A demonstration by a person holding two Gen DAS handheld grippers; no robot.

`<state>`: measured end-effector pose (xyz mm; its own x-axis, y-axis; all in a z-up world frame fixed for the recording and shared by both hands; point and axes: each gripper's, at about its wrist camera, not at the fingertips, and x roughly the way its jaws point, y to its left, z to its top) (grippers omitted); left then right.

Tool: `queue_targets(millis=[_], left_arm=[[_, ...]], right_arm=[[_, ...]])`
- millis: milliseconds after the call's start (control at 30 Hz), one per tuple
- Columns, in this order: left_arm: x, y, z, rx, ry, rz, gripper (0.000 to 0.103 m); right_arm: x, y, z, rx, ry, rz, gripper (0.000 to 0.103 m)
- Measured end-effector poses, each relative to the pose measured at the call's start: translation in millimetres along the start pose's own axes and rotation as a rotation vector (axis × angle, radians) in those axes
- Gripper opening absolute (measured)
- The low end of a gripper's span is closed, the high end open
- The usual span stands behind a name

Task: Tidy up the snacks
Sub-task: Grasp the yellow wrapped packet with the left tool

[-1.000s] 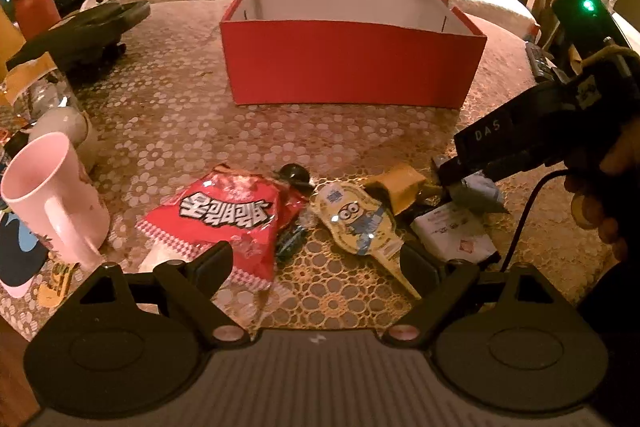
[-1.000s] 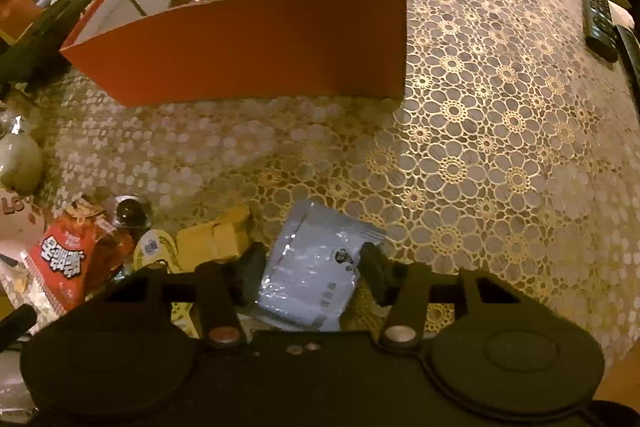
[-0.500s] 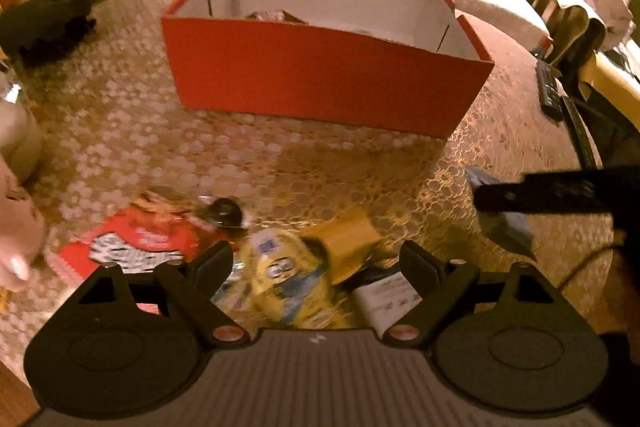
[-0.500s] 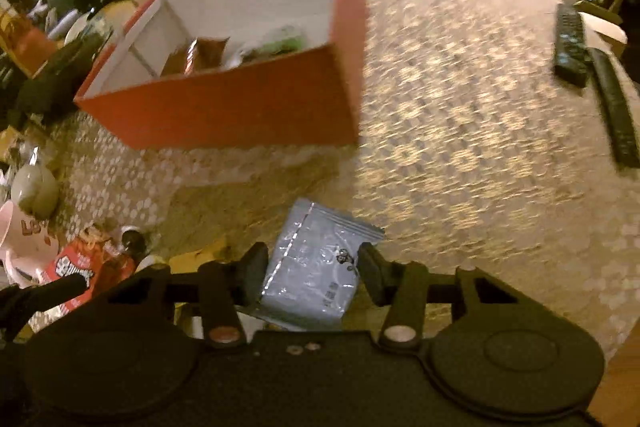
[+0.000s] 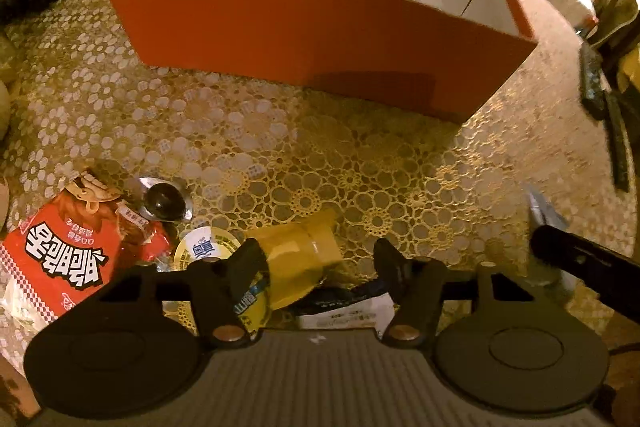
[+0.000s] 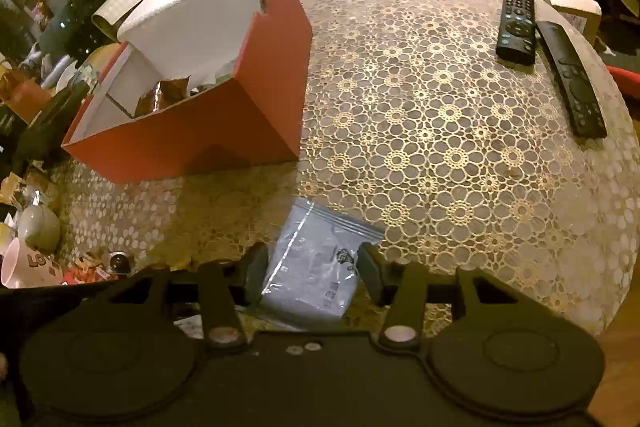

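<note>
Yellow packet (image 5: 300, 259) lay between the left tongs (image 5: 316, 259), whose jaws had just been closing, still half wide. Right tongs (image 6: 310, 267) gripped the grey pouch (image 6: 316, 267), lifted toward the red box (image 6: 192, 143).

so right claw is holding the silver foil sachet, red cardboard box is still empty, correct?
Not quite. The right claw does hold the silver foil sachet, but the red cardboard box is not empty: the right wrist view shows a brown wrapped snack inside it.
</note>
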<state>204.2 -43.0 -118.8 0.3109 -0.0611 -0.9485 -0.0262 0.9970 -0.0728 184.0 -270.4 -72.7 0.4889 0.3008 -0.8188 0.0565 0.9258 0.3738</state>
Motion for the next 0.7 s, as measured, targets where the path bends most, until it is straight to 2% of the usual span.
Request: queue_targets(millis=[200,367,700], left_arm=[[8,-6,1,0.012,0.02,0.035,0.04],[9,-7,1,0.021,0.008,0.041,0.038],[-11,8,-5,-0.023,-0.036,-0.029,0.037]], right_arm=[[-3,-8,-2,0.012,-0.008,0.009,0.049],[-5,-11,-4,0.015,-0.013,0.012,0.049],[-18,-7,-8,0.007,-0.029,0.0,0.049]])
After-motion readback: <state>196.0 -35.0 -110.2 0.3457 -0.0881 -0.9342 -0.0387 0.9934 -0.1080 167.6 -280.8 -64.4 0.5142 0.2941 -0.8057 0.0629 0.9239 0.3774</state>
